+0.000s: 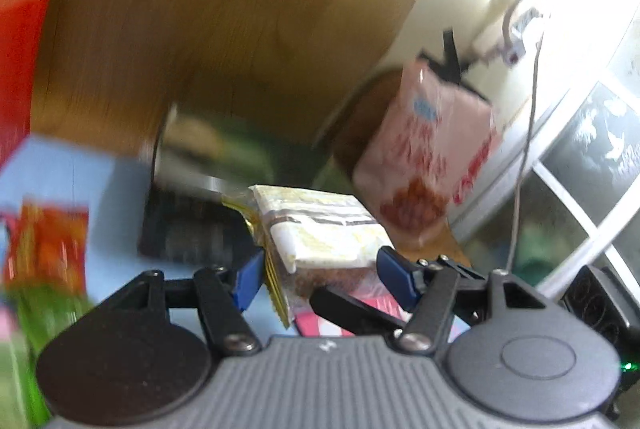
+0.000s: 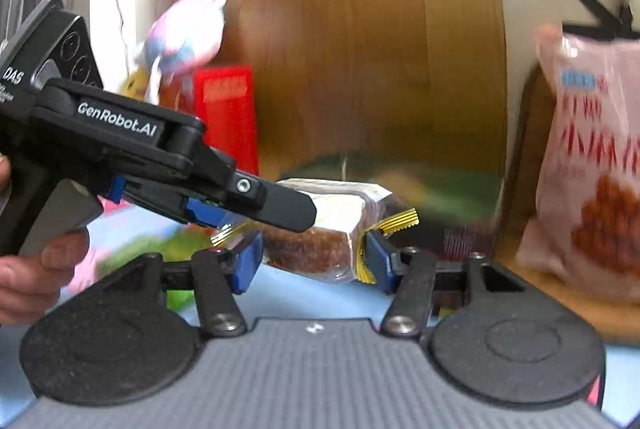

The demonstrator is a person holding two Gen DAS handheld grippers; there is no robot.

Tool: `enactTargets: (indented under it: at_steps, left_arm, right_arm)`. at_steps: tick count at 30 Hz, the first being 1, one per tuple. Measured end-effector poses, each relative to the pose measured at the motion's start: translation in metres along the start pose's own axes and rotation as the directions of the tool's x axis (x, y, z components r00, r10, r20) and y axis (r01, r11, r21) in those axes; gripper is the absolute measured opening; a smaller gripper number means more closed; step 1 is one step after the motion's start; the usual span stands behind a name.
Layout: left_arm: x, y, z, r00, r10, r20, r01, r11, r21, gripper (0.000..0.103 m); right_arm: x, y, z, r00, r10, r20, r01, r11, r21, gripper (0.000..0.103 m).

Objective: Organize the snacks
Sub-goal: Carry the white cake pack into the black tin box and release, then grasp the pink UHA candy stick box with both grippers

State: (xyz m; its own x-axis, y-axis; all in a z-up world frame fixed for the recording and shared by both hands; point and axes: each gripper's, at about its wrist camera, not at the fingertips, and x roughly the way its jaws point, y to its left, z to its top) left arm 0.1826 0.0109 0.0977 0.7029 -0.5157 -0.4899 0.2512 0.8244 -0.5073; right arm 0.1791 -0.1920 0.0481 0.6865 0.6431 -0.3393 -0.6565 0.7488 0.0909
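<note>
A clear-wrapped cake snack with a white top, brown base and gold edge [image 1: 320,233] sits between the blue pads of my left gripper [image 1: 324,275], held above the blue table. In the right wrist view the same cake snack [image 2: 320,229] lies between the pads of my right gripper [image 2: 312,257], with the left gripper's black finger [image 2: 280,205] reaching in over it from the left. Both grippers close on the pack from opposite ends. A pink snack bag [image 1: 424,165] stands at the right; it also shows in the right wrist view [image 2: 592,165].
A wooden panel [image 2: 360,49] stands behind. A red box [image 2: 228,113] and a pink-blue bag [image 2: 184,33] are at the left. A dark tray with green contents [image 1: 208,197] lies ahead. An orange-green packet [image 1: 48,249] lies on the blue table [image 1: 72,173]. A window [image 1: 592,165] is at right.
</note>
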Motion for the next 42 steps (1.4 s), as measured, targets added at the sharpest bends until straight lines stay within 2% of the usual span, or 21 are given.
enactTargets:
  at_steps: [5, 10, 11, 14, 15, 21, 24, 26, 31, 34, 37, 39, 42]
  left_arm:
    - [0.031, 0.013, 0.034, 0.999, 0.038, 0.022, -0.037, 0.999, -0.022, 0.061]
    - [0.065, 0.034, 0.037, 0.996, 0.086, -0.014, -0.087, 0.994, -0.072, 0.061]
    - [0.067, 0.035, 0.036, 0.995, 0.097, 0.000, -0.096, 0.993, -0.069, 0.061]
    - [0.064, 0.037, 0.035, 0.993, 0.115, 0.024, -0.114, 0.992, -0.051, 0.065]
    - [0.061, 0.038, 0.034, 0.993, 0.116, 0.034, -0.114, 0.992, -0.051, 0.065]
    - [0.016, 0.040, 0.022, 0.994, 0.069, 0.087, -0.062, 0.995, -0.083, 0.065]
    - [-0.017, 0.040, 0.004, 0.993, 0.041, 0.109, -0.032, 0.996, -0.081, 0.065]
    - [-0.040, 0.042, -0.014, 0.991, 0.047, 0.122, -0.037, 0.996, -0.085, 0.065]
    - [-0.088, 0.060, -0.058, 0.991, 0.058, 0.122, -0.039, 0.987, -0.154, 0.065]
    - [-0.110, 0.068, -0.086, 0.989, 0.094, 0.116, -0.074, 0.983, -0.167, 0.065]
    - [-0.130, 0.081, -0.108, 0.986, 0.113, 0.119, -0.084, 0.971, -0.224, 0.065]
    - [-0.140, 0.089, -0.120, 0.986, 0.122, 0.114, -0.090, 0.963, -0.253, 0.065]
    - [-0.146, 0.096, -0.131, 0.987, 0.130, 0.092, -0.101, 0.958, -0.267, 0.065]
  right_arm:
    - [0.036, -0.026, 0.029, 0.999, -0.016, 0.030, 0.015, 0.999, 0.042, 0.057]
    - [0.070, -0.043, 0.030, 0.999, -0.042, -0.008, 0.042, 0.996, 0.084, 0.057]
    - [0.075, -0.044, 0.028, 0.999, -0.047, -0.022, 0.048, 0.995, 0.082, 0.059]
    - [0.080, -0.043, 0.024, 0.995, -0.093, -0.022, 0.095, 0.992, 0.079, 0.075]
    - [0.078, -0.044, 0.024, 0.995, -0.102, -0.011, 0.103, 0.991, 0.081, 0.078]
    - [0.042, -0.042, 0.020, 0.993, -0.110, 0.039, 0.103, 0.985, 0.139, 0.078]
    - [0.017, -0.032, 0.009, 0.997, -0.071, 0.041, 0.063, 0.984, 0.169, 0.079]
    - [-0.001, -0.022, -0.003, 0.999, -0.034, 0.026, 0.029, 0.984, 0.176, 0.079]
    - [-0.043, 0.009, -0.032, 0.998, 0.049, -0.036, -0.042, 0.984, 0.171, 0.079]
    - [-0.059, 0.030, -0.041, 0.996, 0.077, -0.053, -0.069, 0.986, 0.149, 0.079]
    - [-0.068, 0.053, -0.040, 0.993, 0.110, -0.038, -0.105, 0.989, 0.103, 0.079]
    - [-0.074, 0.069, -0.037, 0.987, 0.159, -0.028, -0.156, 0.984, 0.087, 0.079]
    - [-0.070, 0.095, -0.038, 0.962, 0.267, -0.060, -0.263, 0.962, 0.068, 0.079]
